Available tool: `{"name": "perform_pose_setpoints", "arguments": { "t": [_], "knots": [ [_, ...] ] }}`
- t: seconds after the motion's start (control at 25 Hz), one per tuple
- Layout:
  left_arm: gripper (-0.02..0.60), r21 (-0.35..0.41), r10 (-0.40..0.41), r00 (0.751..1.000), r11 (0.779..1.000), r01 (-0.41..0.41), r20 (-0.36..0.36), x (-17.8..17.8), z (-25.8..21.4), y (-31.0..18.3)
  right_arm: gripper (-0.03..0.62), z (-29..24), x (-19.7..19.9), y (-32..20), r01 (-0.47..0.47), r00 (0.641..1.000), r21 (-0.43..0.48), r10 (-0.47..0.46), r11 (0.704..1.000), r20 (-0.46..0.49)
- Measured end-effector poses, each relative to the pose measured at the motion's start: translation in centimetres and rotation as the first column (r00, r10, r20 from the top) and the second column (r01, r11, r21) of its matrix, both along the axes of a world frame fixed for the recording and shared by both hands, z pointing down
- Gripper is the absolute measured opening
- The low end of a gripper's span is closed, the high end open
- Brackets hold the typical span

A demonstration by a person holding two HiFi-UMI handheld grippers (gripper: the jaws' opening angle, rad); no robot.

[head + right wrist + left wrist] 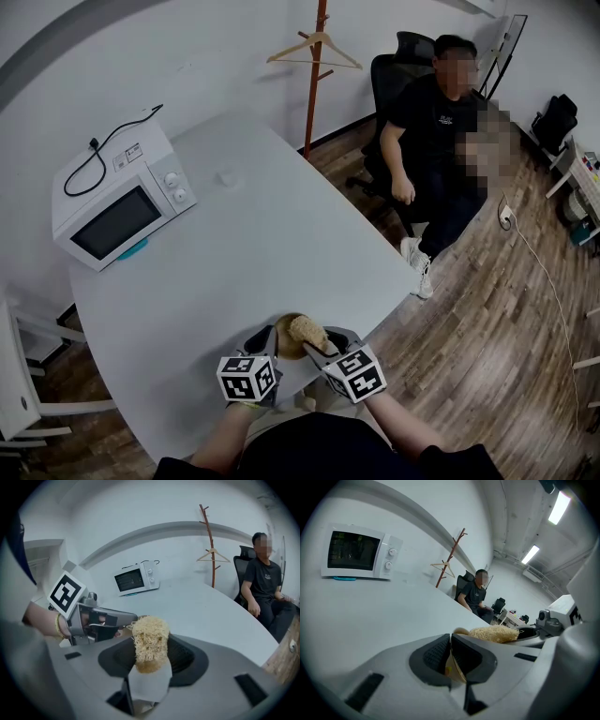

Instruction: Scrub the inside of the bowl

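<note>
A tan bowl (pixel 284 345) sits at the near edge of the white table (pixel 244 253), mostly hidden by both grippers. My left gripper (pixel 268 337) is shut on the bowl's thin rim (pixel 454 666), which shows as a yellowish sliver between the jaws. My right gripper (pixel 320 346) is shut on a straw-coloured fibrous scrubber (pixel 149 641) by its white base. The scrubber (pixel 307 330) hangs over the bowl; whether it touches the inside is hidden. In the left gripper view the scrubber (pixel 494 633) lies just past my jaws, above the bowl's rim.
A white microwave (pixel 122 202) stands at the table's far left with its cord on top. A wooden coat stand (pixel 314 75) and a seated person (pixel 436 131) are beyond the table's right side. A white chair (pixel 23 394) is at the left.
</note>
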State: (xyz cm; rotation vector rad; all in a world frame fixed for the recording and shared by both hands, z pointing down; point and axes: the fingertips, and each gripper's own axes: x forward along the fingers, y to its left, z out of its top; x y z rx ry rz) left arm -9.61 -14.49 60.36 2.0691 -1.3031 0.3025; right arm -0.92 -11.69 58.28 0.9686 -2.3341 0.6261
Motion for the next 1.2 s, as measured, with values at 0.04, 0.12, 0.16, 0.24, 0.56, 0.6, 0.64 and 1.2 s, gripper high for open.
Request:
{"name": "perform_pose_setpoints", "arguments": {
  "t": [0.04,0.12,0.16,0.24,0.56,0.6,0.64,1.2],
  "knots": [
    [0.028,-0.006,-0.003,1.000,1.000,0.004,0.010,-0.1,0.3,-0.1,0.179,0.0,0.1,0.0,-0.003,1.000,0.001,0.003,1.000,0.002],
    [0.028,-0.018,-0.012,1.000,1.000,0.012,0.024,-0.4,0.8,-0.1,0.179,-0.1,0.2,0.1,-0.012,1.000,0.000,0.012,1.000,0.007],
    [0.028,-0.024,-0.018,0.999,1.000,0.019,0.028,-0.5,1.1,-0.2,0.179,-0.1,0.3,0.1,-0.016,1.000,-0.001,0.016,1.000,0.010],
    [0.028,-0.032,-0.033,0.999,0.999,0.034,0.033,-0.8,1.4,-0.2,0.179,-0.2,0.5,0.2,-0.024,1.000,0.000,0.024,1.000,0.016],
    [0.031,-0.047,-0.025,0.997,0.998,0.028,0.077,-1.0,2.8,-0.3,0.179,-0.7,0.9,0.8,-0.060,0.997,0.022,0.059,0.998,0.047],
    [0.042,-0.045,-0.022,0.997,0.999,0.026,0.076,-0.9,2.8,-0.3,0.179,-0.8,0.9,0.9,-0.063,0.997,0.023,0.062,0.998,0.050],
    [0.084,-0.042,-0.019,0.997,0.999,0.023,0.074,-0.9,2.9,-0.2,0.179,-0.9,0.9,1.1,-0.067,0.996,0.025,0.066,0.997,0.054],
    [0.195,0.028,-0.023,0.996,0.999,0.020,0.090,-1.5,1.3,0.9,0.179,-1.5,0.7,2.8,-0.110,0.990,0.052,0.105,0.993,0.089]
  ]
}}
